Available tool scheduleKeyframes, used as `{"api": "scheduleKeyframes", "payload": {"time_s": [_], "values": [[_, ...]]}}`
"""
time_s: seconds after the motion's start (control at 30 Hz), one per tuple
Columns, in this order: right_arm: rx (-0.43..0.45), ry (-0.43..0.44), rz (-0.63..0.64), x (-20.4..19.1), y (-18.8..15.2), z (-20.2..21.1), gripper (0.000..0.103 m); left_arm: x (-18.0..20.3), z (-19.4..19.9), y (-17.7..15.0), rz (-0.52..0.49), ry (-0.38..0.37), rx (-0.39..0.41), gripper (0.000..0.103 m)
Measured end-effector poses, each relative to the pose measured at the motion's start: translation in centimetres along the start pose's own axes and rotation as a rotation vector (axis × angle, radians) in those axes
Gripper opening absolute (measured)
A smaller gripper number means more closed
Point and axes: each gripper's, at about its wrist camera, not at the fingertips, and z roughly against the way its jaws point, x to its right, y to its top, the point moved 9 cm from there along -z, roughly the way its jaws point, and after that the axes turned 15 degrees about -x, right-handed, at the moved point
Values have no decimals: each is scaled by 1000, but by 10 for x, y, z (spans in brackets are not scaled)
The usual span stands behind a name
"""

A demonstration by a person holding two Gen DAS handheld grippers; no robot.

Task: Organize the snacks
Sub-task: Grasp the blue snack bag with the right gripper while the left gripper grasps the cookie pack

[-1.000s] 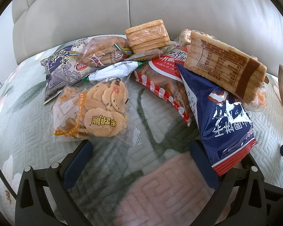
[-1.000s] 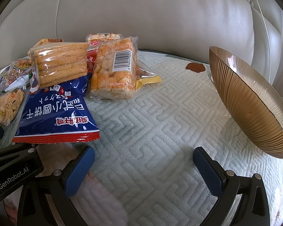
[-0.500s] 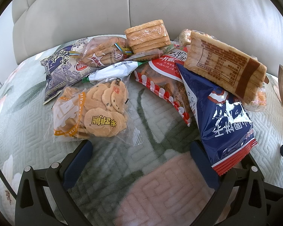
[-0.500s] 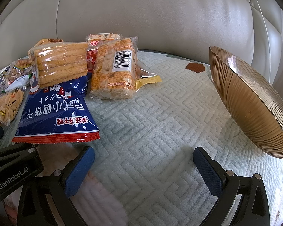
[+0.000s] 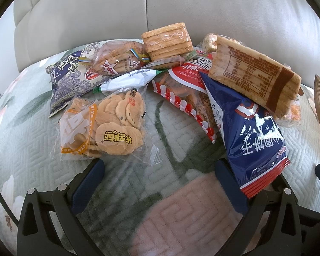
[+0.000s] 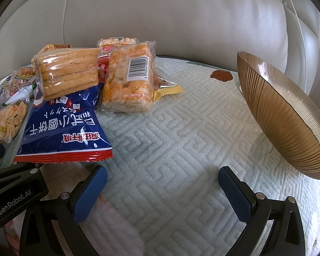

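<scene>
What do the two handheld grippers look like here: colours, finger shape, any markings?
Both match: the left gripper and right gripper have black angular frames with silver screws and two splayed fingers faced with blue pads that look textured. In the right wrist view, a black block of the other gripper reads "GenRobot.AI" in white. No cables, hands or sleeves show.

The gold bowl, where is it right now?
In the right wrist view the gold bowl sits on the right side of the quilted cover, apart from the snack pile on the left.
</scene>
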Motion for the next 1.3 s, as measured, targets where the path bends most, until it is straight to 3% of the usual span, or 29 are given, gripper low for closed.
{"api": "scheduleKeyframes", "payload": {"time_s": [0.27, 0.43, 0.57, 0.63, 0.77, 0.93, 1.1, 1.23, 1.3], "values": [[-51, 3, -68, -2, -7, 4, 103, -11, 8, -5, 31, -38, -47, 103], [-143, 107, -75, -3, -8, 12, 102, -52, 31, -6, 229, -58, -55, 103], [-20, 250, -195, 5, 0, 51, 96, -84, 47, 4, 343, -94, -42, 103], [27, 309, -157, -5, 7, 68, 96, -91, 46, 11, 320, -91, -69, 103], [75, 329, -12, -40, 17, 84, 96, -90, 45, 21, 283, -132, -51, 103], [16, 363, 110, -75, 24, 72, 96, -80, 31, 24, 214, -108, -74, 103], [-16, 361, 113, -82, 37, 52, 96, -87, 8, 32, 232, -79, -87, 103], [-73, 440, 54, -81, 47, 31, 96, -82, -8, 32, 265, -165, -81, 103], [-134, 491, 35, -84, 46, 13, 83, -78, -10, 33, 232, -139, -64, 103]]}}
